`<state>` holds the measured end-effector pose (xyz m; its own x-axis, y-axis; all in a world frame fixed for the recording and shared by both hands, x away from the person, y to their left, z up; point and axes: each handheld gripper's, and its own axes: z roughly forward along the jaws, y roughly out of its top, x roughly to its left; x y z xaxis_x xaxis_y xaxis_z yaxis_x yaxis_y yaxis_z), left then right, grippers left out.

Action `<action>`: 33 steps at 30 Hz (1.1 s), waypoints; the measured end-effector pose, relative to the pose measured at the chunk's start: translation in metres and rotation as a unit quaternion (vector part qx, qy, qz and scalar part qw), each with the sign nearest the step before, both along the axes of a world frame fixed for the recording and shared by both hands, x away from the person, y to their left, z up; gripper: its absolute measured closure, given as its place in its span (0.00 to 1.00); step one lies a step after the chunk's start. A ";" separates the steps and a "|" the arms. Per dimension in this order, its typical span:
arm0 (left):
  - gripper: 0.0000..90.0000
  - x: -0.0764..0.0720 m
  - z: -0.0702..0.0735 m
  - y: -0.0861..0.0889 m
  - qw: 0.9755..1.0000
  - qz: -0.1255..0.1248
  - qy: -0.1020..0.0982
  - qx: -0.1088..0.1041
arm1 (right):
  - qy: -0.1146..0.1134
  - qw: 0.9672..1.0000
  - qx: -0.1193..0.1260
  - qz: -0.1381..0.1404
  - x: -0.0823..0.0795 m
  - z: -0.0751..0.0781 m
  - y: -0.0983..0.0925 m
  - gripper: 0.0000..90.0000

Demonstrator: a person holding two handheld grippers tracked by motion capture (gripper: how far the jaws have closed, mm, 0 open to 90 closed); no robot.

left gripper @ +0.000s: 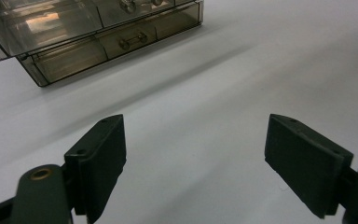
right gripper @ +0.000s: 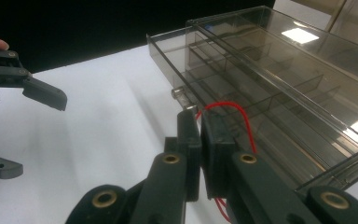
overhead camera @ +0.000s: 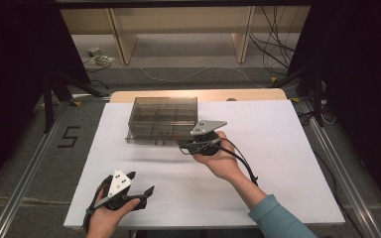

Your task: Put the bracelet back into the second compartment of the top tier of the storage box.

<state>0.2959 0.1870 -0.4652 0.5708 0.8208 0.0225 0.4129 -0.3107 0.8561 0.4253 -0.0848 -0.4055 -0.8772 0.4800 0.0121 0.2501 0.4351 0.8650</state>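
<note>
Right gripper view shows our right gripper (right gripper: 200,135) with jaws clenched on a red wire (right gripper: 233,108) at the open drawer of the smoky plastic organizer (right gripper: 279,88) on the tabletop (overhead camera: 278,148); we judge easing it in slowly best, while our left gripper (left gripper: 193,163) hangs released.

A white desk (overhead camera: 278,163) is seen across the middle of the high view, with a strip of light wood (overhead camera: 198,95) exposed along its far edge. A smoky transparent drawer box (overhead camera: 162,119) is set on the white surface, above and left of the frame's centre, near the far edge. Its lower drawers are divided into compartments, and one drawer is pulled partly out. The rest of the white surface is bare. Grey carpeted floor (overhead camera: 39,163) is seen around the desk.
</note>
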 end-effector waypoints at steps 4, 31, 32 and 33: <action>0.23 0.000 0.000 0.000 1.000 0.000 0.000 0.000 | -0.001 1.000 0.000 0.003 0.000 0.001 0.003 0.97; 0.23 0.000 0.000 0.000 1.000 0.000 -0.001 -0.001 | -0.003 1.000 0.000 0.007 0.005 0.005 0.017 0.97; 0.23 0.000 0.000 0.000 1.000 0.000 0.000 -0.002 | -0.002 1.000 -0.001 0.008 0.005 0.005 0.017 0.97; 0.23 0.000 0.000 0.000 1.000 0.000 0.000 -0.002 | -0.002 1.000 -0.001 0.009 0.005 0.006 0.018 0.97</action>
<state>0.2963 0.1866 -0.4653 0.5710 0.8207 0.0195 0.4134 -0.3080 0.8569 0.4305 -0.0667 -0.3998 -0.8856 0.4644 0.0075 0.2386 0.4409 0.8652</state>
